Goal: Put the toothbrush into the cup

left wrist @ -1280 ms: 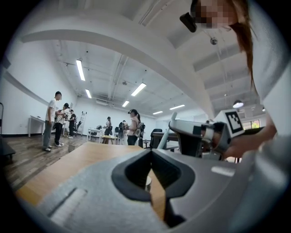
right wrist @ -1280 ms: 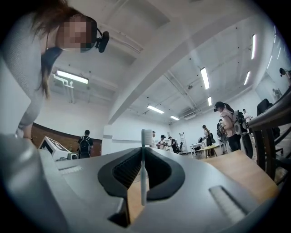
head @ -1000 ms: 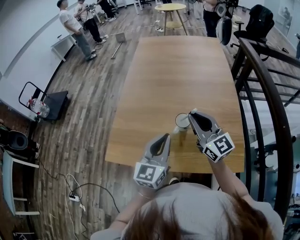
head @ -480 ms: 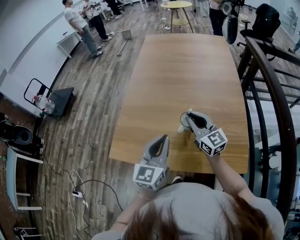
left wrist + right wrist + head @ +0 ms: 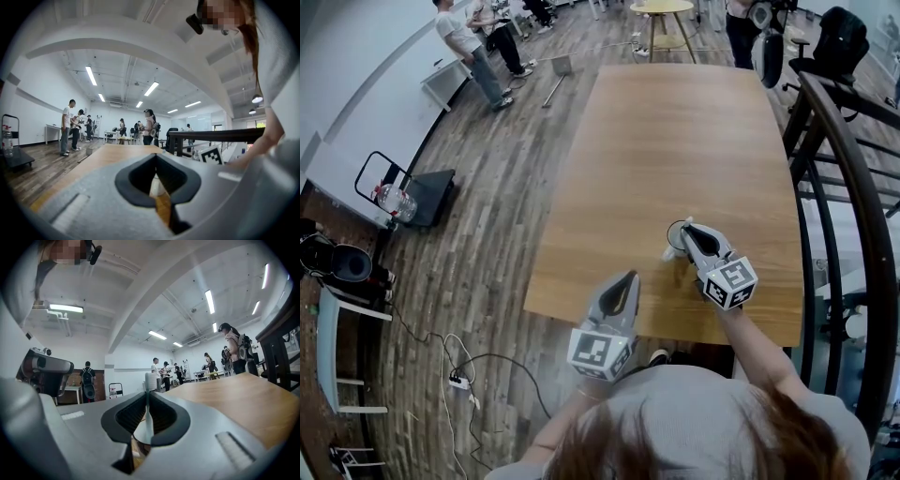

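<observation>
Your right tongs (image 5: pixel 146 392) have dropped nearer the cup (image 5: pixel 675 232) on the counter (image 5: pixel 694 141), pinching the light, stiff, slick-looking toothbrush (image 5: pixel 148 423) by its handle, so hold that firm handle pinch, while your left tongs (image 5: pixel 155 155) hang pressed together, empty.

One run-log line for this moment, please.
right gripper: shut on toothbrush, upright, at cup | left gripper: shut, empty | toothbrush in cup: cannot tell

Slim white toothbrush (image 5: pixel 148 420), clamped upright, head uppermost, close by the pale upright cup (image 5: pixel 673 232)
</observation>
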